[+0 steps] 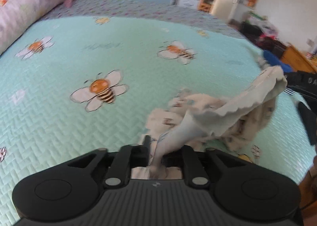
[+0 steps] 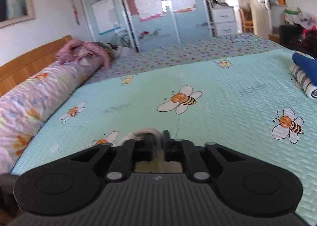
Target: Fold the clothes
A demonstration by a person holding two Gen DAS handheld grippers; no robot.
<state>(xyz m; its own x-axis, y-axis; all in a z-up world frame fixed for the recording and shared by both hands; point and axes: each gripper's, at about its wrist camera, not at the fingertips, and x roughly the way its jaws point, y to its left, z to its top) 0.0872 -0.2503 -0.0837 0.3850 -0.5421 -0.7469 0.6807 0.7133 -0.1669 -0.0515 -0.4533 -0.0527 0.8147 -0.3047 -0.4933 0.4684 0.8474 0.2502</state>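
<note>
Left wrist view shows your left gripper (image 1: pixel 164 146), jaws parted around a crumpled cream printed cotton garment (image 1: pixel 214 115) trailing toward two o'clock, where your right gripper (image 1: pixel 297 87) holds its far edge.

bed: mint quilted bee-print bedspread (image 2: pixel 227 107) | 9 o'clock: orange wooden headboard (image 2: pixel 29 57), long floral bolster pillow (image 2: pixel 39 91) | 12 o'clock: pale-blue sliding wardrobe doors (image 2: pixel 148 12) | 1 o'clock: white drawer unit (image 2: pixel 224 21)
</note>
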